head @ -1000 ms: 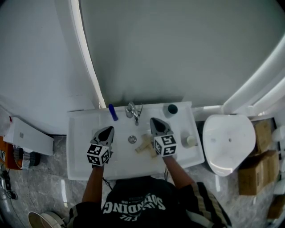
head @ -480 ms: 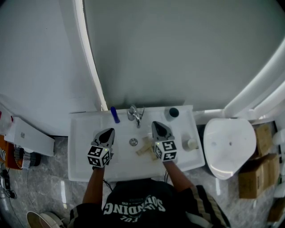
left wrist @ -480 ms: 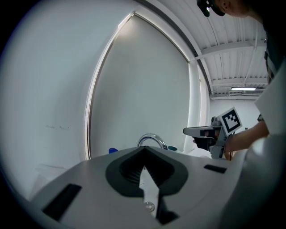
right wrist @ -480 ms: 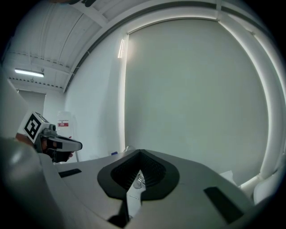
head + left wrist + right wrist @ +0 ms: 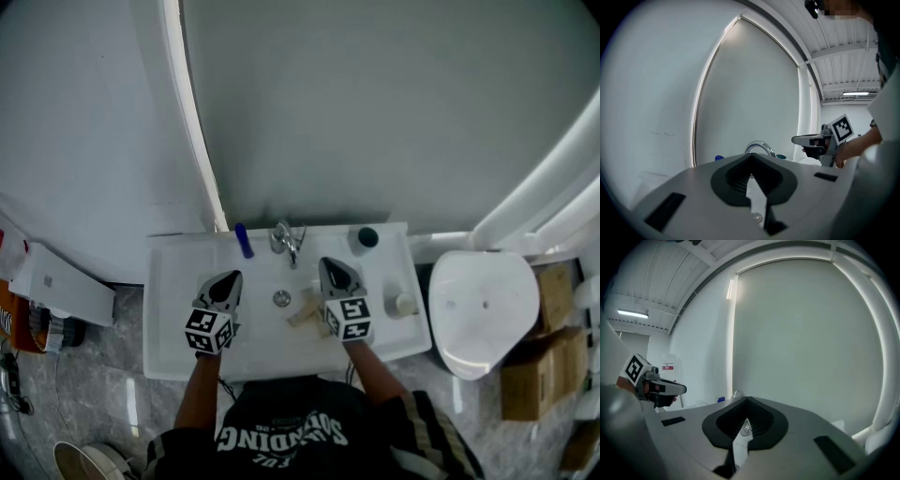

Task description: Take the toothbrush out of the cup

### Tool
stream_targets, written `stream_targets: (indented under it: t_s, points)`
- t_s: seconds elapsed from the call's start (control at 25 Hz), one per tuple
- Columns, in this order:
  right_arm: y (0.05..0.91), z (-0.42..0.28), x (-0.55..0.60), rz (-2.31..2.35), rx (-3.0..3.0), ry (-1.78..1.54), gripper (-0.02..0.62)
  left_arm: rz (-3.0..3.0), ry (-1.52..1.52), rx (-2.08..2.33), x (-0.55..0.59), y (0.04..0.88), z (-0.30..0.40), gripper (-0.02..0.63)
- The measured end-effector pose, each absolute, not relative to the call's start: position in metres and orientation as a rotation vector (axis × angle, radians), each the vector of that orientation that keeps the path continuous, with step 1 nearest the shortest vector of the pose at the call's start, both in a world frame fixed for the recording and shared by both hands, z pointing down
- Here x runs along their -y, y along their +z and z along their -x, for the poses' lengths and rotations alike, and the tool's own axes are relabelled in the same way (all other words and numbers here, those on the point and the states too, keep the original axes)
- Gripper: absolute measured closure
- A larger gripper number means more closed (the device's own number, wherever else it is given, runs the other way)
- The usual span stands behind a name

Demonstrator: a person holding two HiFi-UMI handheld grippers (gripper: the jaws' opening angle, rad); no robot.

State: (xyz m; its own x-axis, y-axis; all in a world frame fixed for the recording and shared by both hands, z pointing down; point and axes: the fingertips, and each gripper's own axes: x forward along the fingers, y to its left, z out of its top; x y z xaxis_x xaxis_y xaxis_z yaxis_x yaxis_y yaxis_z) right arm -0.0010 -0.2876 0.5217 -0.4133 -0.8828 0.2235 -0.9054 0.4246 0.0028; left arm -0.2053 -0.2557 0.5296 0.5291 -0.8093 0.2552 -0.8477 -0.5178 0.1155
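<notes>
Looking down from the head view, a white sink (image 5: 178,309) fills the middle of the scene. Both grippers hover over its basin, side by side. The left gripper (image 5: 228,277) is left of the drain (image 5: 281,298) and the right gripper (image 5: 337,266) is right of it. A beige lump (image 5: 302,309) lies in the basin between them, just beside the right one. On the far rim a blue toothbrush (image 5: 242,241), too small to make out in detail, sits left of the tap (image 5: 284,239). The cup (image 5: 365,239) stands right of the tap, well apart from the toothbrush. A toilet (image 5: 483,309) stands right of the sink.

The left gripper view shows its 2 jaws pressed together with nothing between them, and the tap's curve beyond.

The right gripper view shows its 2 jaws likewise closed and empty, pointing toward the far wall.
</notes>
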Motion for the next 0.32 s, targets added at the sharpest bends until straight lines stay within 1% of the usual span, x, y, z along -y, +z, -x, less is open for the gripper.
stream_targets:
  t_s: [0.32]
  points:
    - [0.5218,0.0021,0.2864,-1.576,2.486,0.171,0.598,-2.538,0.256,1.399,0.2545,0.5306,0.2056,0.606]
